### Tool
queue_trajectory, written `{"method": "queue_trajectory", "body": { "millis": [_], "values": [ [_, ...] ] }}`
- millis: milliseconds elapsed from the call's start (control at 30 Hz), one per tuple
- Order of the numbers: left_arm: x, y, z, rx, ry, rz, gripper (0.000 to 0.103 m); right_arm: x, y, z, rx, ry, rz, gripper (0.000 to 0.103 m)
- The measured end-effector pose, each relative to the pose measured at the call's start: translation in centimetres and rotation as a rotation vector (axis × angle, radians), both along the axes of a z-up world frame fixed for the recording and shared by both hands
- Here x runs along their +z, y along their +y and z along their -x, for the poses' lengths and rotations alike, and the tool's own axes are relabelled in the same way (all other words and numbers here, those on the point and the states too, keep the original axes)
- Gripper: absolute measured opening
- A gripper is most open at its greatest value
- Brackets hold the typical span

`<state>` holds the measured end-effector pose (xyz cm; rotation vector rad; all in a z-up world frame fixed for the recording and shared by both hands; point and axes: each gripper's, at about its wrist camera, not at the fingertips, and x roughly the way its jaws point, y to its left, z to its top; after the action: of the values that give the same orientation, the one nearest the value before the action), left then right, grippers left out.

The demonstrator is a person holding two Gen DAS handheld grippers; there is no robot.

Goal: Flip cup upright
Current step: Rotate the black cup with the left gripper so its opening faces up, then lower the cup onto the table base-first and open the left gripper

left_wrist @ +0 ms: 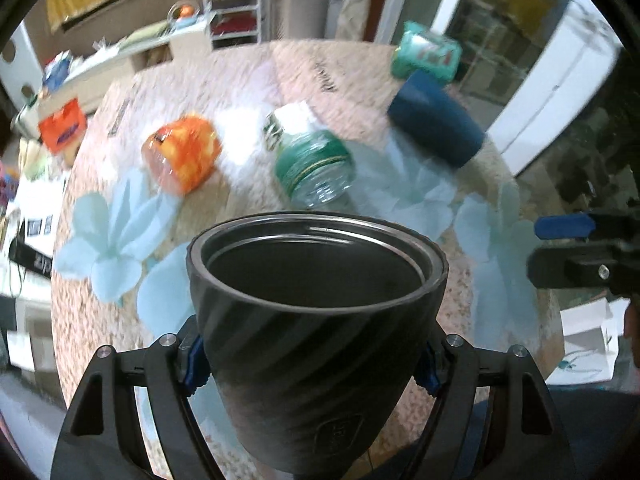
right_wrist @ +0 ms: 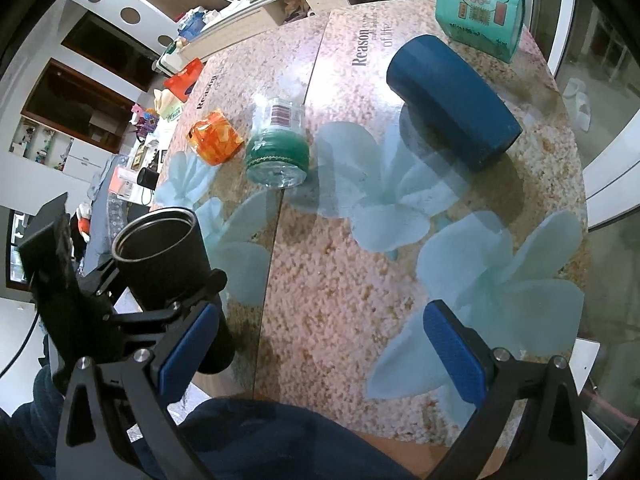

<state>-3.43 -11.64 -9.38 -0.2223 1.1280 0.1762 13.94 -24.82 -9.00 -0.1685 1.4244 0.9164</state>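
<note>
Cup [left_wrist: 316,320] clamped in left tool [left_wrist: 312,364], mouth nearly upward, off tabletop [right_wrist: 340,288]; setting down remains. Right tool [right_wrist: 320,348] spread, empty.

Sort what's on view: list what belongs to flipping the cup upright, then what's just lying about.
Belongs to the job:
- black cup, mouth up, gripped in the left claw
- right claw, open, holding nothing

Lying about on the table:
- blue cup, on its side
- green-labelled glass jar
- orange jar
- teal tissue pack
</note>
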Motion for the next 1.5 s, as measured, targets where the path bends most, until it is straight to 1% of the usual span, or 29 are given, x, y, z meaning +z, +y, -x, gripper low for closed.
{"method": "queue_trajectory", "body": {
  "millis": [133, 267, 400, 700, 867, 1000, 1133, 1433, 1500],
  "values": [
    [0.8, -0.4, 0.6, -0.017, -0.098, -0.007, 0.081, 0.4, -0.1, 0.2, -0.004, -0.01, 0.013, 0.103],
    [1.5, -0.4, 0.6, 0.006, -0.212, 0.011, 0.081, 0.7, -0.2, 0.5, -0.003, -0.025, 0.015, 0.103],
    [1.8, -1.1, 0.7, 0.018, -0.308, -0.056, 0.081, 1.0, -0.3, 0.9, -0.005, -0.043, 0.012, 0.103],
    [2.2, -2.3, 1.4, 0.028, -0.45, -0.104, 0.081, 1.8, -0.6, 1.4, -0.009, -0.08, -0.005, 0.103],
    [2.5, -2.3, 1.3, 0.063, -0.522, -0.091, 0.08, 1.7, -0.6, 1.6, -0.011, -0.085, 0.011, 0.103],
    [2.5, -2.3, 0.8, 0.06, -0.547, -0.117, 0.08, 1.5, -0.7, 1.9, -0.002, -0.088, 0.018, 0.103],
    [1.8, -2.3, 0.3, 0.069, -0.53, -0.109, 0.08, 1.5, -0.9, 2.2, -0.002, -0.09, 0.022, 0.103],
    [1.5, -4.8, -0.2, 0.006, -0.548, -0.22, 0.08, 1.0, -2.3, 2.1, -0.048, -0.078, 0.04, 0.103],
    [1.5, -5.0, -0.3, 0.009, -0.544, -0.225, 0.08, 1.1, -2.5, 2.1, -0.051, -0.082, 0.041, 0.103]
  ]
}}
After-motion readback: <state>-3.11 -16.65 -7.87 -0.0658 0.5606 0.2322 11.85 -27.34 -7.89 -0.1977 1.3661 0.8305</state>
